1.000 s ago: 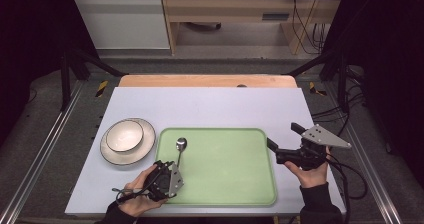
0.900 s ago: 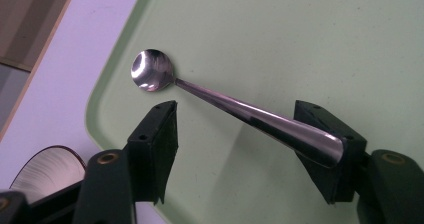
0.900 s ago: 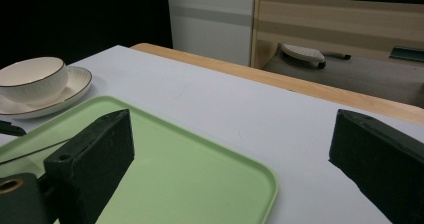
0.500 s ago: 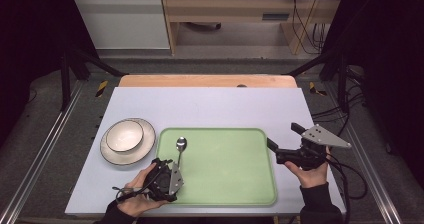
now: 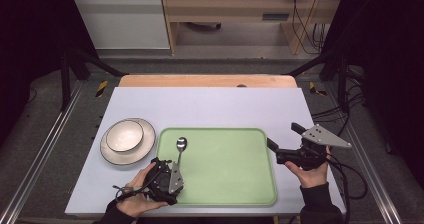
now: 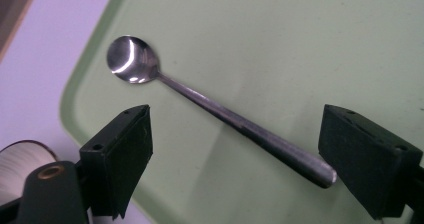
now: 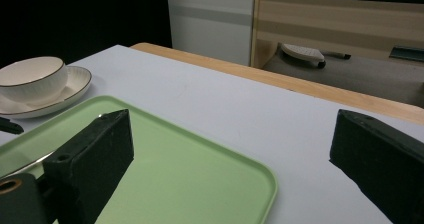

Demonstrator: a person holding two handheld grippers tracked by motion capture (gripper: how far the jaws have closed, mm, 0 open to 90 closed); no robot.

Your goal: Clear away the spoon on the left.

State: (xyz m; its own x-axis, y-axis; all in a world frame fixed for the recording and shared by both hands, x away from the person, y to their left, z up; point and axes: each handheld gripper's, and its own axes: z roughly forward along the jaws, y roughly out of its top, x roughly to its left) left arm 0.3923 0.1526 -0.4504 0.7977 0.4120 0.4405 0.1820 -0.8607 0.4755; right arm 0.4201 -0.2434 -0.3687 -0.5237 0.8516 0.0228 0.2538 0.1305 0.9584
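The left gripper [image 5: 172, 171], held in the person's left hand [image 5: 135, 194] at the near edge, pointed away from the person. Its jaws had just been opening and stood wide apart, the pads pressing on nothing. The right gripper [image 5: 280, 144], held in the right hand [image 5: 310, 171], was raised and aimed toward the left, its jaws also spread wide with nothing between them.

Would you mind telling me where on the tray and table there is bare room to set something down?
The green tray is bare right of the spoon. The table is free behind the tray and bowl. It is crowded at the tray's near-left corner, around the left gripper.
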